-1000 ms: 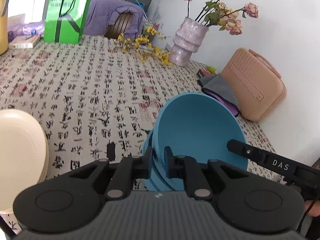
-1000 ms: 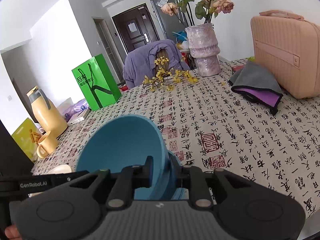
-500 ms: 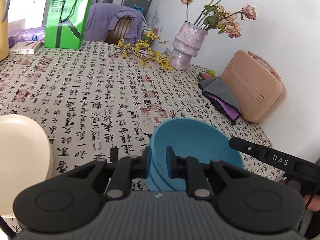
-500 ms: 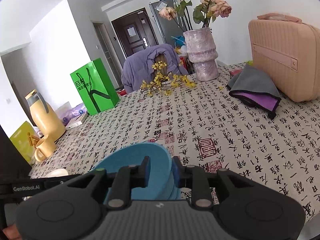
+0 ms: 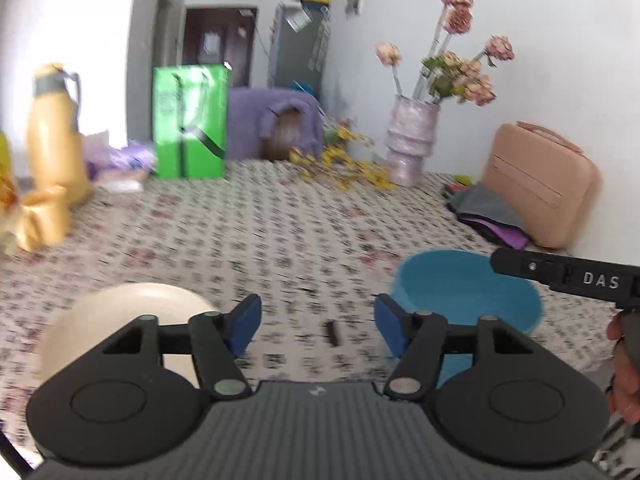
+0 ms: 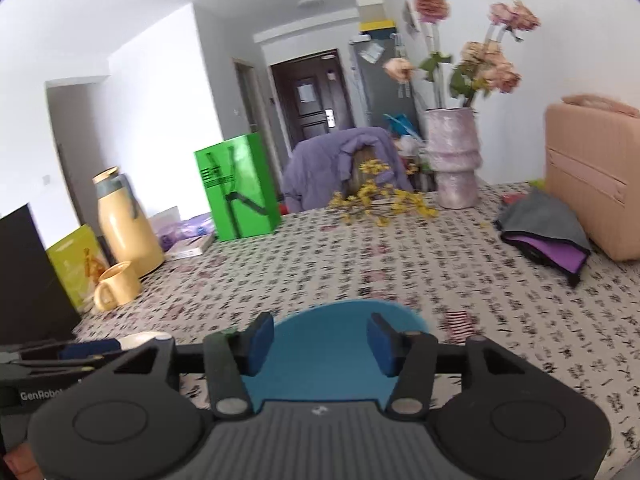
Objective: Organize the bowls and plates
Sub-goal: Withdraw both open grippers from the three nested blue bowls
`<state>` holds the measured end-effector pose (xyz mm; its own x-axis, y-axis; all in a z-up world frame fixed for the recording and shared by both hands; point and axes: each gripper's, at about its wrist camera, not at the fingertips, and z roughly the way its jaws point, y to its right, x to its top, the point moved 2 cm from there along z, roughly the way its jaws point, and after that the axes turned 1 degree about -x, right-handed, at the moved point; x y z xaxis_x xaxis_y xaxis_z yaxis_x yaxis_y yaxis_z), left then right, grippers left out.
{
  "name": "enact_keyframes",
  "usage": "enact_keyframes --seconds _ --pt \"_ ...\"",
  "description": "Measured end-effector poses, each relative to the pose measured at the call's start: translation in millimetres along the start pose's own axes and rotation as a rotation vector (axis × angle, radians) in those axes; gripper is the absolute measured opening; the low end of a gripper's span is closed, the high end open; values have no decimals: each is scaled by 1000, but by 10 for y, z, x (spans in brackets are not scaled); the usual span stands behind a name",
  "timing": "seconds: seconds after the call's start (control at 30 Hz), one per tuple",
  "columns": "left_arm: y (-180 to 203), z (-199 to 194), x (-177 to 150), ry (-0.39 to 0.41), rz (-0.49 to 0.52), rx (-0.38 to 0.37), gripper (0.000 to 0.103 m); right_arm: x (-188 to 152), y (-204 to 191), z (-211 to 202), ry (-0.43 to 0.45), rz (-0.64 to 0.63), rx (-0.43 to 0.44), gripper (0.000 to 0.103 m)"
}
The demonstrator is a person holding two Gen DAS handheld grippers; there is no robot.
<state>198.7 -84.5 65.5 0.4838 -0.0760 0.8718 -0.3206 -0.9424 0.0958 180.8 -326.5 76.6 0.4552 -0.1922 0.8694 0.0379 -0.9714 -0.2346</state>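
From the left wrist view, a cream plate stack (image 5: 120,320) sits at the near left of the tabletop (image 5: 280,240); the right wrist view shows only a sliver of it behind the left tool. The right wrist view alone takes in the dark box (image 6: 28,272) and the yellow-green bag (image 6: 76,268) at far left. Both views share the yellow flask (image 5: 56,140), mug (image 6: 116,284), green bag (image 5: 190,120), vase (image 5: 412,136), folded cloths (image 6: 548,232) and pink case (image 5: 544,184).

The left gripper (image 5: 318,326) has its fingers (image 5: 242,326) spreading, with only patterned cloth and a small dark object (image 5: 332,333) between them; they touch nothing. The blue bowl stack (image 5: 468,292) rests on the tabletop just right of that gripper, its right finger overlapping the bowl's near edge in the picture. The right gripper (image 6: 320,344) is also widening its fingers (image 6: 382,346); the blue bowl lies behind and between them, free of the pads. A hand (image 5: 624,364) shows at the right edge.

A second ago both grippers pinched a tilted blue bowl by its rim; now it lies nested flat and both have let go.
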Motion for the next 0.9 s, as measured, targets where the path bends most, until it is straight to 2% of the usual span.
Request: enact_keyframes --seconds 0.07,0.13,0.2,0.47,0.73,0.8,0.9 --pt "-113 -126 -78 46 7 59 80 -46 -137 -8 7 -18 28 63" --pt "-199 -238 -159 87 40 128 84 -99 -277 -32 43 -42 40 86" --pt "-275 -320 -218 107 69 179 86 -152 -410 -59 95 -76 29 91" --pt "-456 -556 -283 159 46 203 95 -270 -702 -68 142 -150 19 93" --pt "-467 -606 -308 179 38 196 98 -327 -720 -175 175 -174 -11 93" --pt "-468 -619 -311 186 32 204 103 -331 -711 -187 180 -179 -16 94" --pt "-491 -644 -321 191 17 218 103 -355 -703 -216 189 -186 -21 94"
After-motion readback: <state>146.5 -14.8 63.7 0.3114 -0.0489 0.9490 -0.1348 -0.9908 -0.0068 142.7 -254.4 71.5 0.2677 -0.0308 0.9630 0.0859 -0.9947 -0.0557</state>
